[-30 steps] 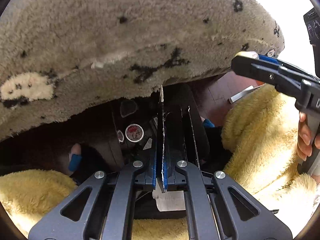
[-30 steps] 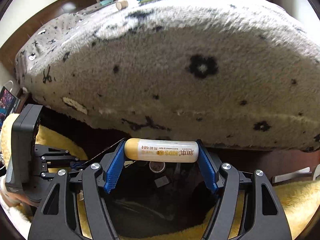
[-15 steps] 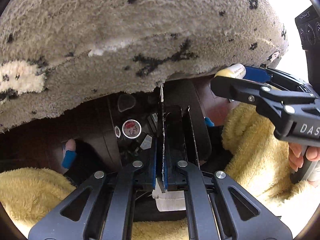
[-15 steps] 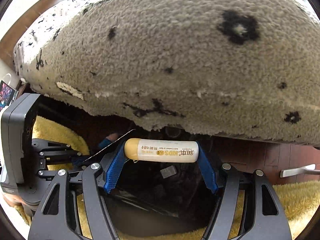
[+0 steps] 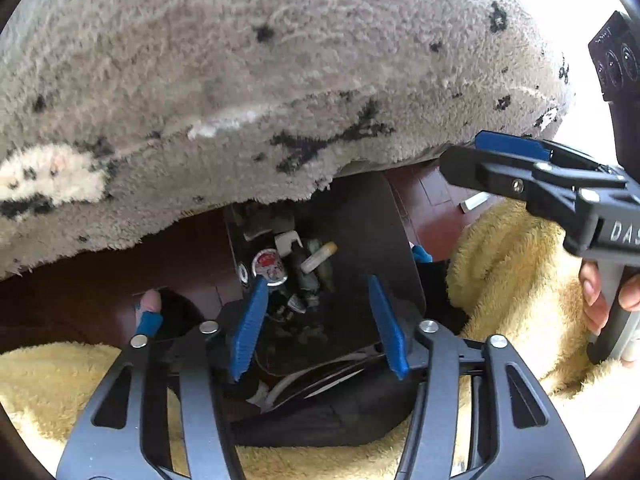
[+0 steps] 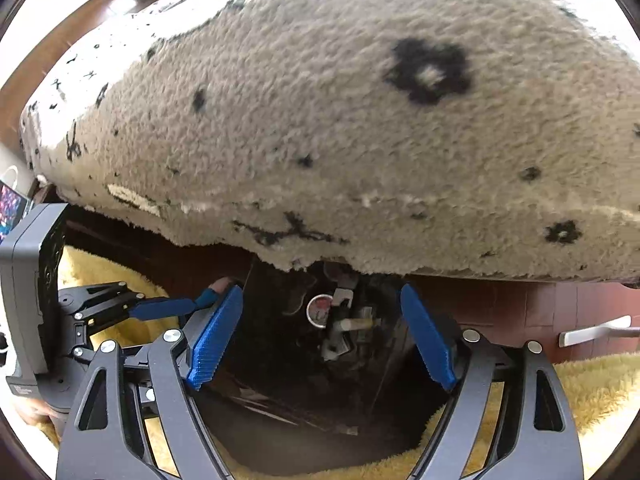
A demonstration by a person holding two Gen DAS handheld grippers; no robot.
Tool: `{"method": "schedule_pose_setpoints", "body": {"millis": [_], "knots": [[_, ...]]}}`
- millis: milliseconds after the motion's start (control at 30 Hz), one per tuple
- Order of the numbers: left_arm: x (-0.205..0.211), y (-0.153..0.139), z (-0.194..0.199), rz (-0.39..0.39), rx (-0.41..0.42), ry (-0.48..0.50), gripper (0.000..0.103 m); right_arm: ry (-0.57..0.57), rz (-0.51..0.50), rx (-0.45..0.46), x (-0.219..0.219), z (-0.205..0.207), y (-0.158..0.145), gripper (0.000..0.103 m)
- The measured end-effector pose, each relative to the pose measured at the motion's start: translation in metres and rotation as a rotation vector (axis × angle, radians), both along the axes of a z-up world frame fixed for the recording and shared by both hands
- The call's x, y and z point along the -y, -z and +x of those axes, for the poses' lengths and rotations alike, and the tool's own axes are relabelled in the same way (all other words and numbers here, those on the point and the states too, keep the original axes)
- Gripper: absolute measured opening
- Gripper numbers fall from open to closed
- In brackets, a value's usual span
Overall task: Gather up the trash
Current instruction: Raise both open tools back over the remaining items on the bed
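Two grippers are in view: the left gripper [image 5: 318, 324] and the right gripper [image 6: 322, 336]. Each carries two blue-padded fingers [image 5: 249, 328], four fingers in total across both units. One dark trash bin [image 5: 372, 248] stands open below them. Inside the bin, one round red-and-white lid [image 5: 270, 266] and one small cream-coloured bottle [image 5: 320, 256] can be counted; the remaining scraps are too dark and small to count. One grey fleece blanket [image 5: 240, 80] with black markings overhangs the bin. One yellow fluffy garment [image 5: 504, 264] surrounds it. One hand [image 5: 600, 296] is visible on a gripper handle.
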State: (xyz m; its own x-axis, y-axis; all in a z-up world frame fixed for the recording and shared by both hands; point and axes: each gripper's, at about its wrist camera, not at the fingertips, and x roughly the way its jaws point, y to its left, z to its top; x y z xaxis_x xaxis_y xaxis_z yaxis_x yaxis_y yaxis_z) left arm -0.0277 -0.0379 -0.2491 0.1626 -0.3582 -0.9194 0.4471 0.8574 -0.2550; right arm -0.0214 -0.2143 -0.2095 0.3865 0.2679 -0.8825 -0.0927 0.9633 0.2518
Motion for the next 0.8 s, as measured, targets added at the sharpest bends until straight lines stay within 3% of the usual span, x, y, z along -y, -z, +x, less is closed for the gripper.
{"method": "schedule_pose_setpoints", "body": {"millis": [300, 600, 800], "knots": [[0.000, -0.049, -0.005, 0.001, 0.115, 0.012, 0.074, 0.046, -0.044, 0.103, 0.013, -0.003, -0.040, 0.083], [-0.020, -0.110, 0.008, -0.012, 0.248, -0.033, 0.079, 0.043, -0.126, 0.234, 0.024, 0.004, -0.090, 0.084], [-0.037, -0.147, 0.026, 0.019, 0.342, -0.086, 0.079, 0.028, -0.187, 0.323, 0.027, 0.019, -0.128, 0.084]]}}
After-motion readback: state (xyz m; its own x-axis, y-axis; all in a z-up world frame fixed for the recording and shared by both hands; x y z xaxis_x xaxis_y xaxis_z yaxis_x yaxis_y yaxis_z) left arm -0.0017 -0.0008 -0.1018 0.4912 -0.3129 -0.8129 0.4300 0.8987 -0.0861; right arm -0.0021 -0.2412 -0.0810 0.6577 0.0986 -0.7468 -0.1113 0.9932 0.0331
